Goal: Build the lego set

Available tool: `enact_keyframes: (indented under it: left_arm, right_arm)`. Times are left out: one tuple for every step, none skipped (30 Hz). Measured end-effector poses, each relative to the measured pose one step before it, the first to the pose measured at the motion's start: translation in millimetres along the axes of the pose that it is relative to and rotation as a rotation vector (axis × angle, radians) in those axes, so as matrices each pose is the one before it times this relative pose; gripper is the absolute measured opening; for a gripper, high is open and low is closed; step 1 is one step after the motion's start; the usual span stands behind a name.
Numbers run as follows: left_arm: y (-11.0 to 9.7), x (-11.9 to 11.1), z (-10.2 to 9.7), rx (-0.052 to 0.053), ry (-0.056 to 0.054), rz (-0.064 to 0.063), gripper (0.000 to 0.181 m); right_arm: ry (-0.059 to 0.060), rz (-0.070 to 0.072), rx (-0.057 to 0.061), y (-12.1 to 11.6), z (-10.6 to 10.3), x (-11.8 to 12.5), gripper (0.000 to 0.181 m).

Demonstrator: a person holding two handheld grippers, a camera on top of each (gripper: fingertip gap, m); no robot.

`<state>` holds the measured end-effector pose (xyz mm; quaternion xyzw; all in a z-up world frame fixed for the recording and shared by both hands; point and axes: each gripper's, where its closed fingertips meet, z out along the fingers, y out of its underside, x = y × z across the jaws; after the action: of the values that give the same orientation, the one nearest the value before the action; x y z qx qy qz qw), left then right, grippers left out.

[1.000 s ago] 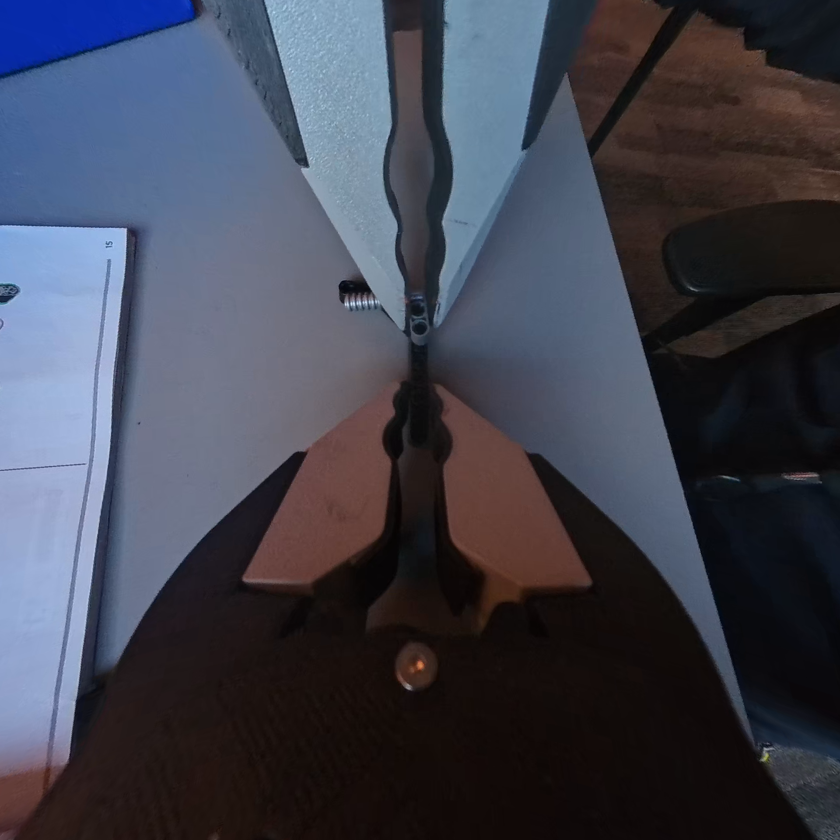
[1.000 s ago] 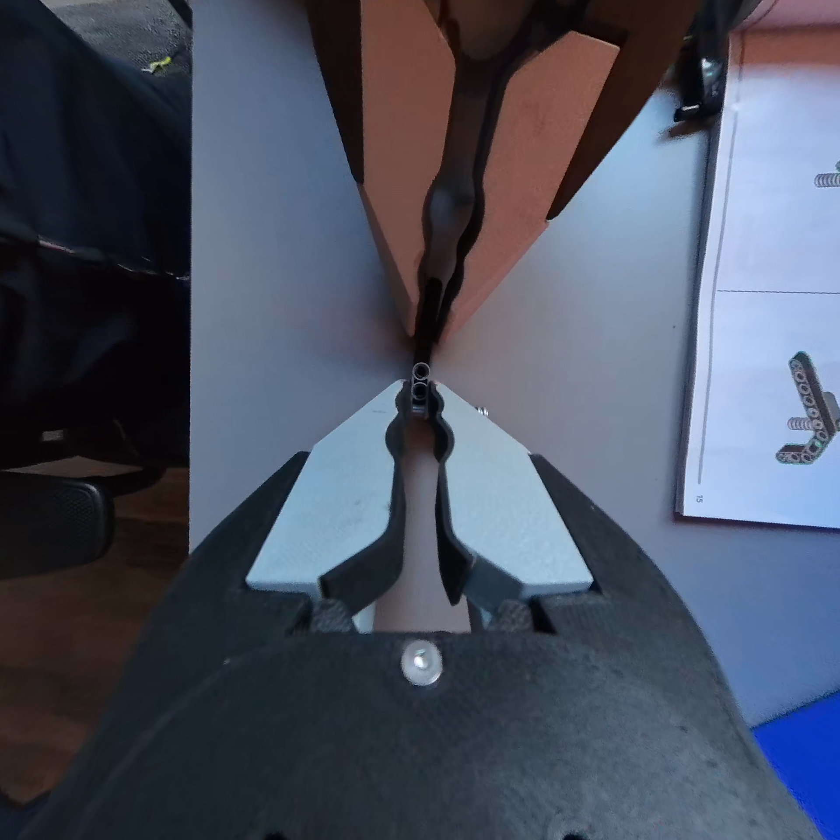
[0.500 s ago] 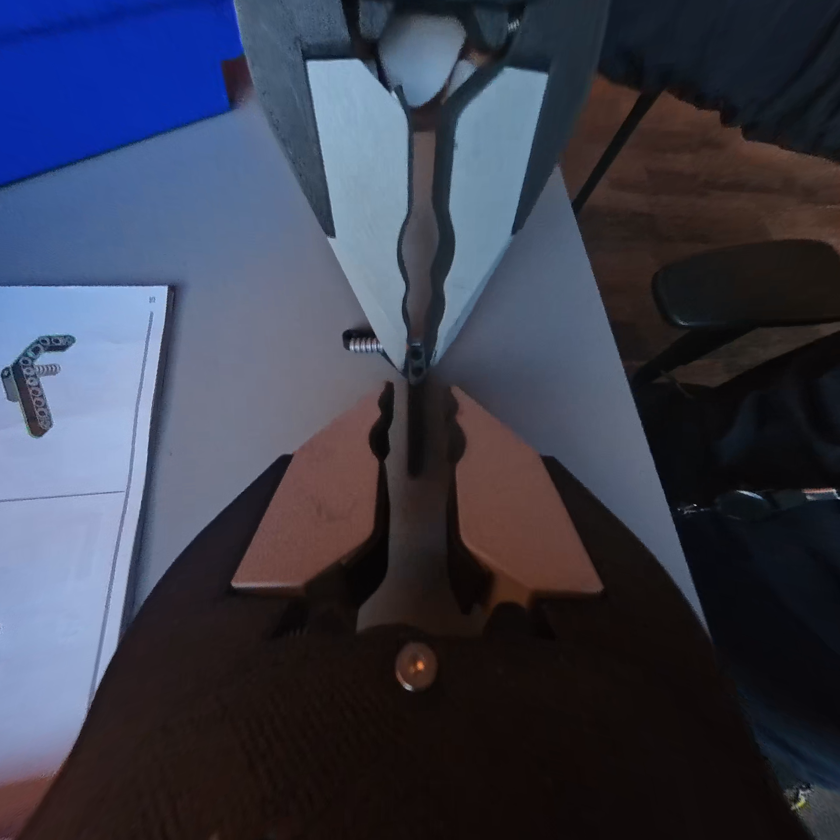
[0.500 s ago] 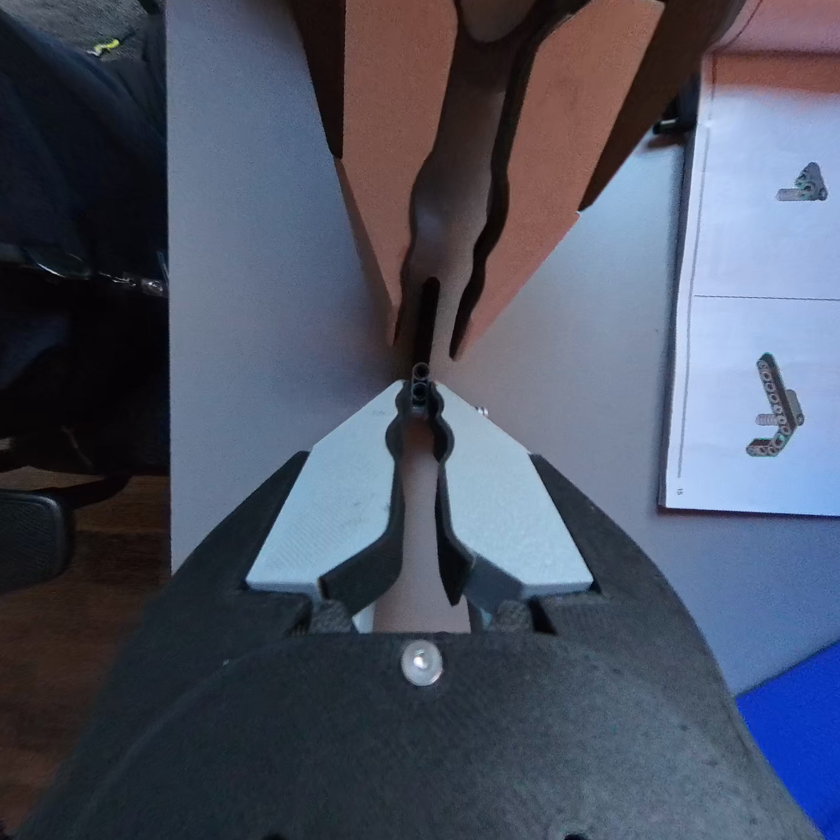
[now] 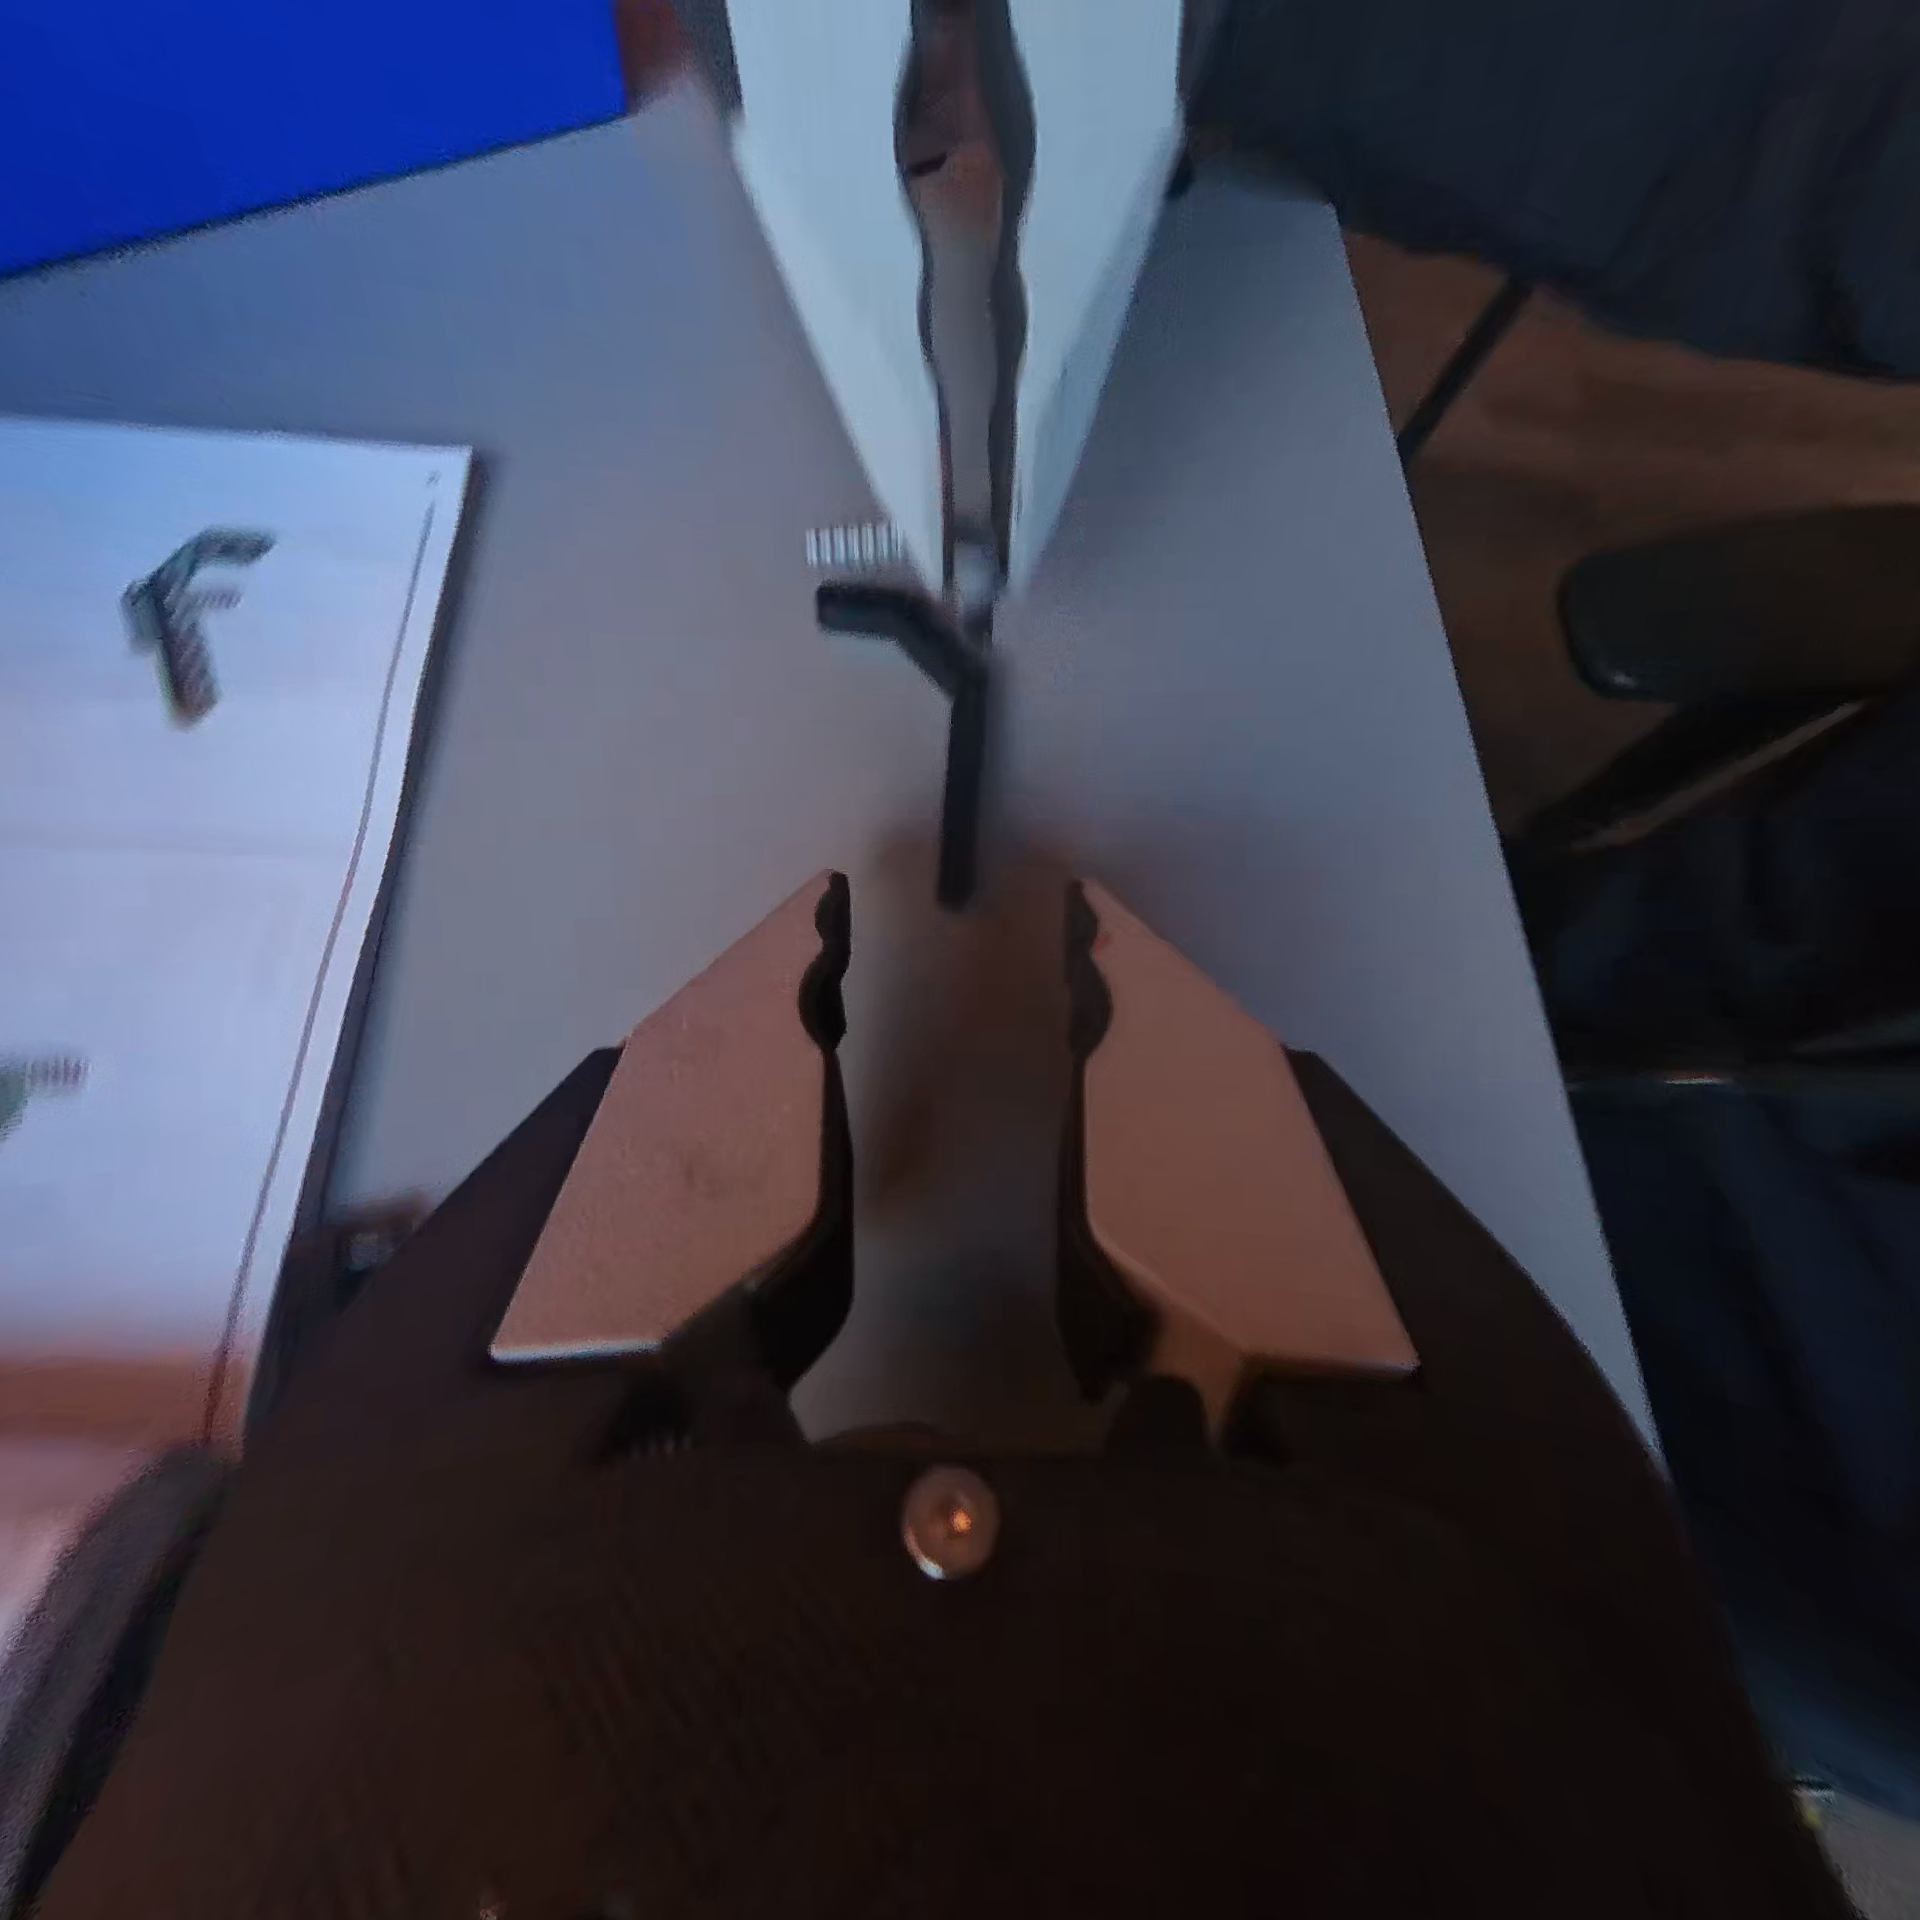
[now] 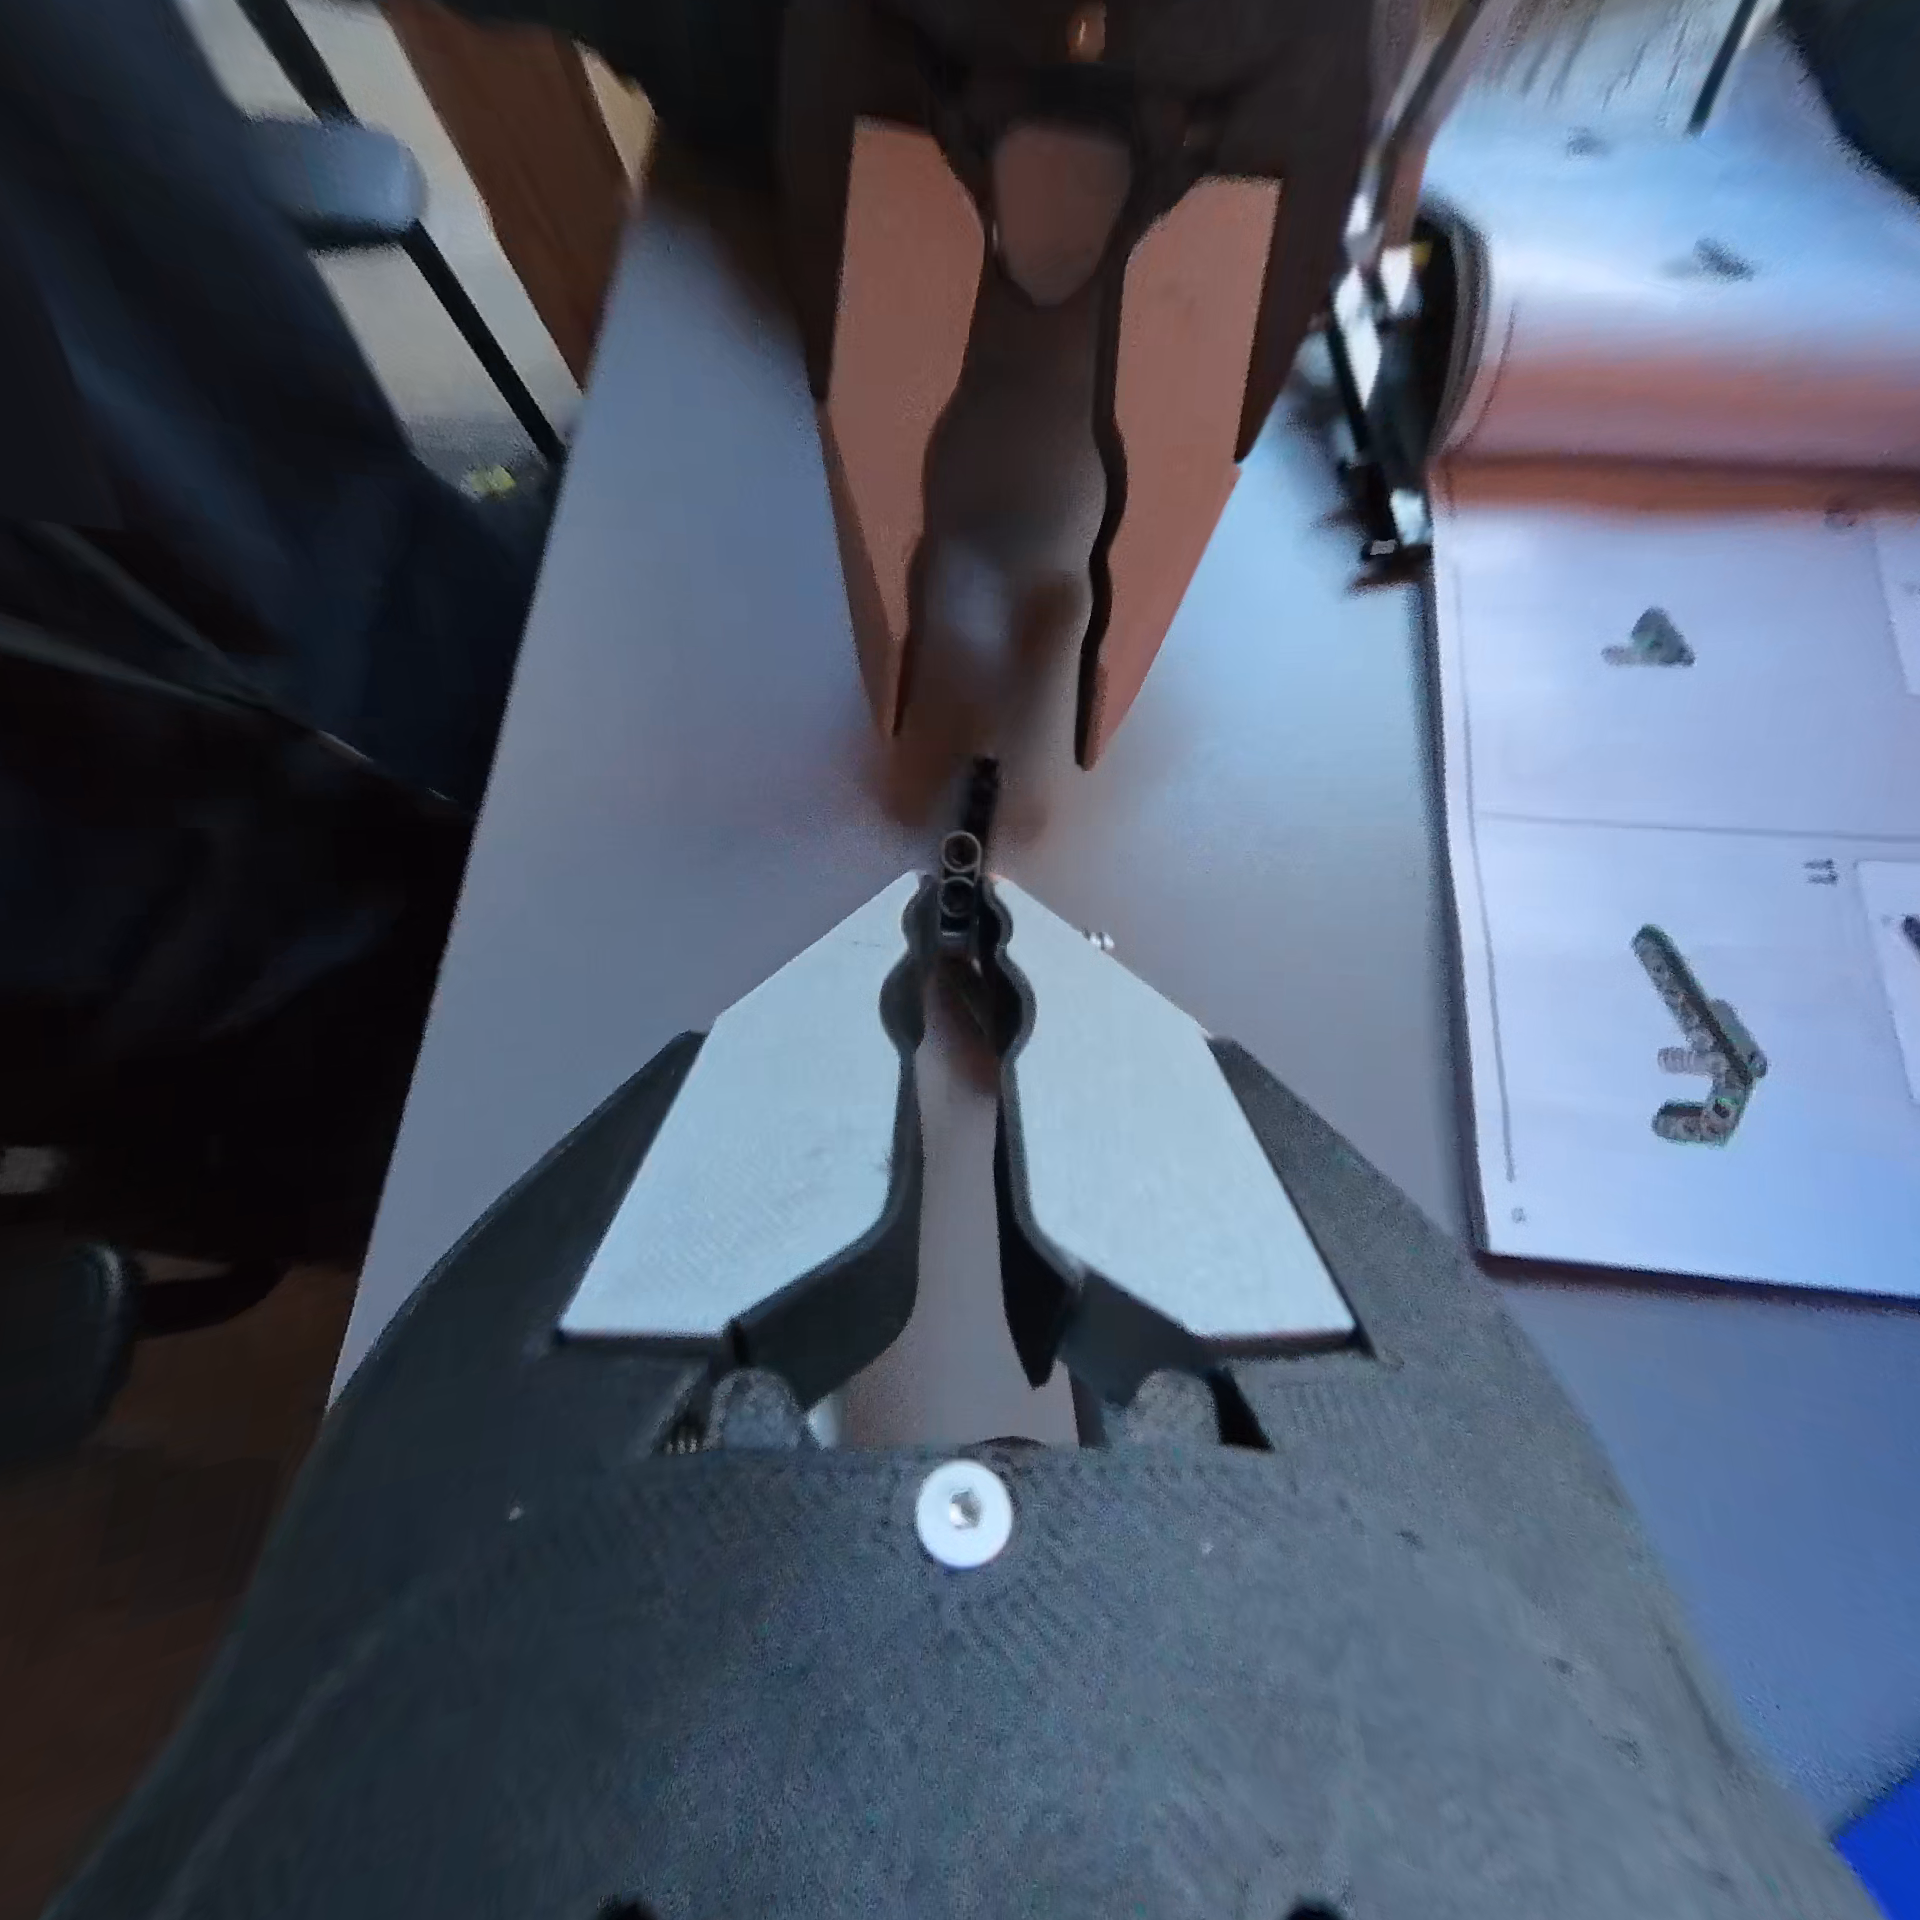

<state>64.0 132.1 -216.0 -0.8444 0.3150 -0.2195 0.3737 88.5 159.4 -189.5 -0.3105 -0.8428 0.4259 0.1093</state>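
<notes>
A black angled lego beam [image 5: 961, 769] hangs over the grey table [image 5: 623, 468], its short arm bent to the left. My right gripper [image 6: 961, 906], with grey fingers, is shut on one end of the beam [image 6: 961, 854]; in the left wrist view it [image 5: 977, 582] comes in from the top. My left gripper [image 5: 956, 888], with orange fingers, is open just short of the beam's free end and touches nothing. It faces the right gripper from the top of the right wrist view [image 6: 992, 743]. A small grey ribbed part [image 5: 852, 542] sits by the beam's short arm.
An open instruction booklet [image 5: 208, 779] lies on the table beside the grippers, also in the right wrist view [image 6: 1662, 883]. A blue box [image 5: 260, 104] stands behind it. The table edge [image 5: 1455, 727] drops off beside a dark chair [image 5: 1745, 623]. The left gripper's tips are roughly 5 cm from the right gripper's.
My left gripper has opened, let go of the black beam and drawn back from it. The right gripper keeps its hold on the beam.
</notes>
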Motion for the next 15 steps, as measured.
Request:
enact_keyframes:
  left_arm:
    - [1.95, -0.46, -5.75, 0.015, -0.0048, -0.0254, 0.04]
    - [-0.5, 0.49, -5.46, 0.0277, 0.0004, -0.0219, 0.04]
    - [-1.62, 1.3, -4.85, 0.0302, 0.0044, -0.0186, 0.04]
    - [-1.29, 0.56, -3.5, 0.0214, 0.0007, -0.0168, 0.039]
    - [-0.58, -2.04, -1.98, 0.008, -0.0119, -0.0135, 0.039]
    - [0.13, -1.93, -0.49, -0.0001, -0.0067, -0.0046, 0.039]
    - [1.1, -0.32, 0.67, -0.0067, 0.005, -0.0022, 0.04]
    - [1.62, 0.15, 0.88, -0.0089, 0.0087, -0.0089, 0.039]
    - [1.29, 1.11, 0.77, -0.0086, 0.0153, -0.0077, 0.039]
    - [0.47, 1.45, 0.27, -0.0028, 0.0164, -0.0035, 0.038]
    - [-0.01, 1.69, -0.19, 0.0008, 0.0161, -0.0004, 0.038]
    - [0.19, 1.63, -0.05, -0.0012, 0.0157, -0.0004, 0.037]
    - [0.03, 1.68, -0.38, 0.0017, 0.0162, 0.0, 0.036]
    - [-0.78, 2.35, -0.78, 0.0069, 0.0207, 0.0014, 0.033]
    - [-1.16, 2.22, -1.31, 0.0105, 0.0214, 0.0, 0.029]
  right_arm:
    - [-0.019, 0.0061, 0.0452, -4.17, -5.01, 2.59, 0.005]
    - [-0.0106, 0.0087, 0.0337, -3.02, -4.74, 3.36, 0.005]
    - [-0.0016, 0.0076, 0.0274, -2.39, -3.98, 3.65, 0.005]
    - [0.011, 0.004, 0.0306, -2.66, -3.31, 4.05, 0.005]
    - [0.0291, 0.0045, 0.0419, -3.72, -2.38, 5.43, 0.005]
    - [0.0402, 0.0082, 0.045, -3.85, -1.56, 6.03, 0.005]
    - [0.0299, 0.0026, 0.0255, -1.85, -0.81, 3.14, 0.005]
    - [0.0278, -0.013, 0.0058, -0.39, -0.69, 1.3, 0.005]
    - [0.047, -0.0233, 0.0054, -0.97, -0.77, 3.06, 0.006]
    - [0.0519, -0.0249, 0.0102, -1.29, -0.82, 3.66, 0.005]
    - [0.044, -0.0241, 0.007, -0.62, -0.8, 2.68, 0.005]
    - [0.042, -0.0216, 0.0014, 0.46, -0.47, 2.79, 0.005]
    - [0.0363, -0.0146, 0.0064, -0.03, -0.37, 2.74, 0.006]
    - [0.0207, -0.001, 0.0188, -1.36, -0.42, 1.8, 0.006]
    - [0.0028, 0.0186, 0.0279, -2.4, -0.42, 0.69, 0.006]
